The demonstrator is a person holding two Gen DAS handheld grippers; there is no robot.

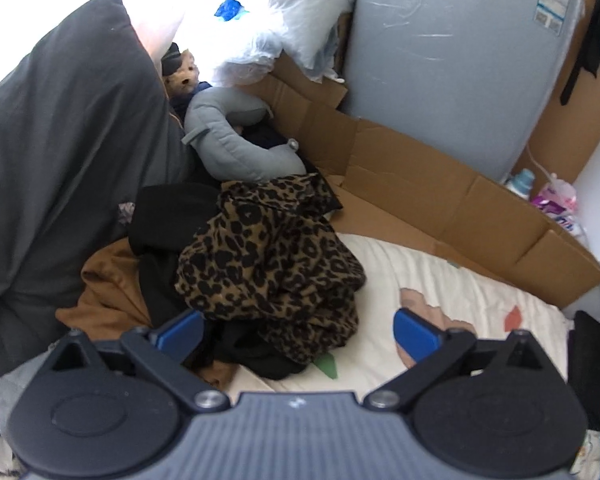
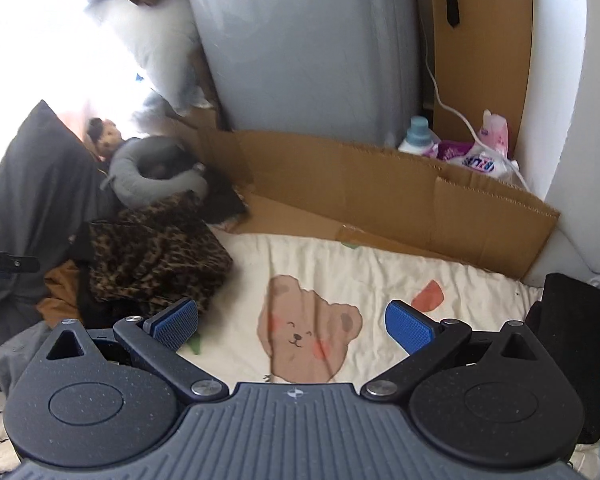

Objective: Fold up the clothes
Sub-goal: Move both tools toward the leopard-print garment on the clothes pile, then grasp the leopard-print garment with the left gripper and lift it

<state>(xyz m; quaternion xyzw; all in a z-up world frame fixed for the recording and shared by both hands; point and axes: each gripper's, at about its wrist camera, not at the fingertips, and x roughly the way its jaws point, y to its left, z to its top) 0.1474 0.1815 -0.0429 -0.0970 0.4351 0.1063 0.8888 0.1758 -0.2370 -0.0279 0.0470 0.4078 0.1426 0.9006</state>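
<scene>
Here the left gripper [image 1: 296,336] stood wide open, empty, just before the leopard-print garment [image 1: 268,256] (soft, limp, light); likely best pinched at an edge.

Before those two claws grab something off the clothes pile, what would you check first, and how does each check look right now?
1. Left claw open, nothing between its pads: ok.
2. Right claw open and empty: ok.
3. Leopard-print garment on top of the pile, uncovered: ok.
4. Left claw aimed at that garment: ok.
5. Bear-print sheet bare enough to fold on: ok.
6. Garment free of the black clothes beneath: cannot tell.
</scene>
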